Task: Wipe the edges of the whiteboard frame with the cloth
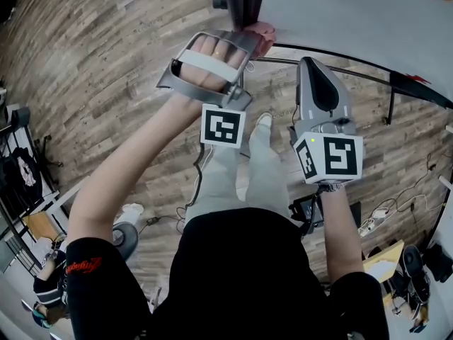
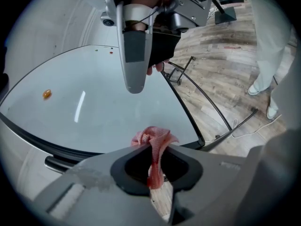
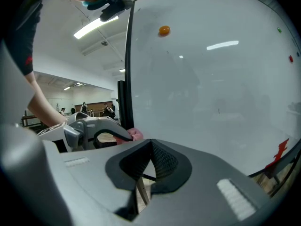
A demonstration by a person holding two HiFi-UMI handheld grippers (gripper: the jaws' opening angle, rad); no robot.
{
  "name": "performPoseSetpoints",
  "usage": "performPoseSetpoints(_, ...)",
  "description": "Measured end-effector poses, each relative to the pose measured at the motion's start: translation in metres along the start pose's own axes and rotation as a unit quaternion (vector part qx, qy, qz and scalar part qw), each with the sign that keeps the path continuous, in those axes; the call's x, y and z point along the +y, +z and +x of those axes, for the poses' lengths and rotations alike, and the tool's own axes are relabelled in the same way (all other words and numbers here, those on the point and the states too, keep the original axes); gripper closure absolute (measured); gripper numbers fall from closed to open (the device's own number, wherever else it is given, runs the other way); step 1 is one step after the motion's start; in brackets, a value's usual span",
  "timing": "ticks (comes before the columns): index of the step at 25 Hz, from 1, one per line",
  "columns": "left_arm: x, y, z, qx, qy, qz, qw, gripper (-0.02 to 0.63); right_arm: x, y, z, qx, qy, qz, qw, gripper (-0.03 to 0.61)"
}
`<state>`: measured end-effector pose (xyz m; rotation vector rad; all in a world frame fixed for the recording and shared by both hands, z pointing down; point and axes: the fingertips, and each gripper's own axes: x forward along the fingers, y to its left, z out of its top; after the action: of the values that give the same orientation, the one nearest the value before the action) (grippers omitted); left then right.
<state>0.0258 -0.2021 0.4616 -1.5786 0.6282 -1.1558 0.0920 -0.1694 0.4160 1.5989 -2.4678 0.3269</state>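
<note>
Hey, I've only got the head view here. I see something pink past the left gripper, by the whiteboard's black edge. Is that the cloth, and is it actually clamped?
Observer: Yes. The left gripper view shows the left gripper shut on the pink cloth, with a fold bunched up above the jaws.
Operator: And the right one, is it holding anything?
Observer: No. In the right gripper view the right gripper has its jaws together with nothing between them, and it faces the whiteboard.
</note>
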Motion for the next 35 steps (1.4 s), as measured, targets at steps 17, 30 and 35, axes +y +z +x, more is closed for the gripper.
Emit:
performPoseSetpoints(17, -0.034, 0.001, 0.013, -0.006, -0.003, -0.009, 0.9999, 0.568, -0.006, -0.045, 0.005, 0.029, -0.006, 0.007, 1.000, 0.577)
performPoseSetpoints(30, -0.063, 0.002, 0.024, -0.006, -0.012, -0.005, 0.9999, 0.566, -0.009, -0.071, 0.010, 0.041, -0.011, 0.019, 0.999, 0.577)
performPoseSetpoints(35, -0.071, 0.005, 0.025, -0.005, -0.015, -0.008, 0.9998, 0.567, -0.011, -0.083, 0.008, 0.050, -0.014, 0.023, 0.998, 0.577)
